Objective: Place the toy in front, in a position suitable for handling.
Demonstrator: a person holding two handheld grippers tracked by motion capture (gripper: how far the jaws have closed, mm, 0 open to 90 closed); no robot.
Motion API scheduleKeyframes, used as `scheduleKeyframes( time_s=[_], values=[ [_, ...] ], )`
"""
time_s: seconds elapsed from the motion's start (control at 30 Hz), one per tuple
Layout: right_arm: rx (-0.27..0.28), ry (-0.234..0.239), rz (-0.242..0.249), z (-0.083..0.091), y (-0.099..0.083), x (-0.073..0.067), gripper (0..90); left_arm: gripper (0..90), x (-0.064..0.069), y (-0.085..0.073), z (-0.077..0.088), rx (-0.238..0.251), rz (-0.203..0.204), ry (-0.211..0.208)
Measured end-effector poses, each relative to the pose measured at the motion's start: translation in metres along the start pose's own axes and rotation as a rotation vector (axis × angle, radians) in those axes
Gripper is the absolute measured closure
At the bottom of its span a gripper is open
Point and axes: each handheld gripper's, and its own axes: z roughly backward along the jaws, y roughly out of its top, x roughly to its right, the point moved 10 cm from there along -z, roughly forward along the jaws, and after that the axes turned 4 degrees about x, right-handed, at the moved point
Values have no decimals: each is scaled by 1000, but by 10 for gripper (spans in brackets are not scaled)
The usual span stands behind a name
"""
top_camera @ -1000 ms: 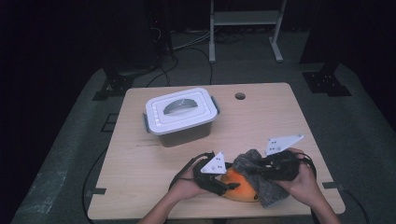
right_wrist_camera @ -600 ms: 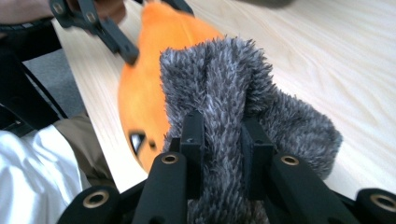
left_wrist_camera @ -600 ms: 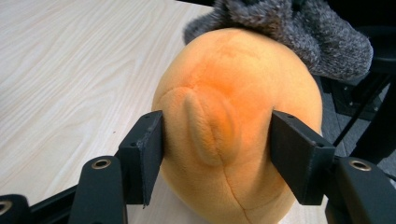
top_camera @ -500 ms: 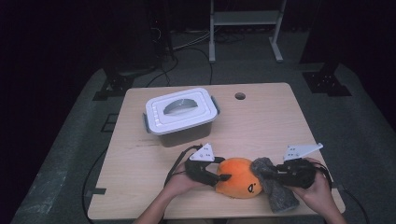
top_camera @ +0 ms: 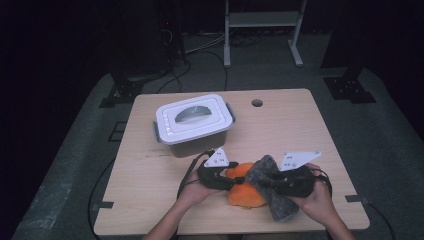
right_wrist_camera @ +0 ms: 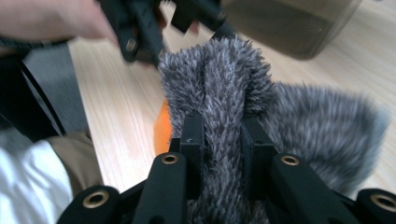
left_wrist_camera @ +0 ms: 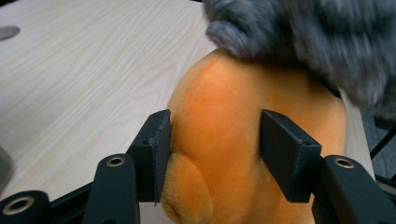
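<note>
An orange plush toy [top_camera: 242,192] lies near the table's front edge. My left gripper [top_camera: 227,179] comes at it from the left. In the left gripper view its jaws have just been closing, and both pads [left_wrist_camera: 159,149] press into the orange plush toy [left_wrist_camera: 219,121]. A grey furry cloth [top_camera: 272,192] drapes over the toy's right side. My right gripper [top_camera: 274,183] is shut on a bunched fold of it. In the right gripper view the grey furry cloth [right_wrist_camera: 219,84] stands up between the jaws of my right gripper [right_wrist_camera: 222,140], with a sliver of orange toy [right_wrist_camera: 162,126] at its left.
A lidded white storage box [top_camera: 194,122] stands behind the toy, left of centre on the wooden table [top_camera: 290,130]. A round hole [top_camera: 257,103] sits near the table's far edge. Cables trail from both grippers. A metal rack stands on the floor beyond the table.
Half a second ago the right gripper held the cloth off to the toy's right. It has since come back left, laying the cloth over the toy. The left gripper stays on the toy.
</note>
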Motion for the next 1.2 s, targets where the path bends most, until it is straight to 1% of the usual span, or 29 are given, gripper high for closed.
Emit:
scheduleKeyframes(
  time_s=[0.03,0.07,0.1,0.17,0.23,0.3,0.37,0.43,0.53,0.63,0.67,0.7,0.77,0.83,0.9,0.97,1.03,1.1,1.2],
  values=[
    [-4,-3,5,-3,-3,-1,737,446,0,-1,0,3,0,-2],
    [3,3,-12,-3,-9,-1,741,446,0,-1,0,6,2,-4],
    [3,3,-12,-3,-9,-1,741,446,0,-1,0,7,3,-3],
    [9,-2,-39,3,-18,4,744,446,0,0,-1,4,1,-3],
    [1,-14,-67,10,-30,10,746,445,0,1,-2,10,9,-7],
    [-16,-35,-92,17,-42,14,746,443,1,2,-3,13,13,-10],
    [-17,-50,-100,22,-47,15,747,440,3,4,-4,10,1,-6],
    [-2,-48,-82,25,-42,10,747,434,4,5,-6,8,-2,2],
    [18,-25,-27,18,-26,-4,747,430,1,5,-8,-1,2,9],
    [-4,-10,35,4,-18,-16,746,429,-3,3,-7,1,26,10],
    [-17,-11,46,1,-18,-17,746,428,-4,2,-6,2,29,7],
    [-25,-6,45,-2,-21,-17,746,429,-4,2,-6,7,32,4],
    [-24,3,30,-2,-27,-14,747,429,-4,2,-5,5,23,1],
    [-24,0,0,4,-38,-9,747,428,-3,2,-6,4,20,-1],
    [-38,-12,-25,11,-50,-4,747,428,-3,2,-5,4,21,-5],
    [-62,-31,-62,18,-63,3,746,428,-1,2,-6,12,26,-11],
    [-64,-41,-95,24,-71,10,746,426,0,3,-5,8,13,-12],
    [-33,-42,-126,31,-68,15,745,425,2,3,-5,12,6,-18],
    [30,-42,-147,38,-51,23,745,421,6,3,-5,17,-20,-37]
  ],
)
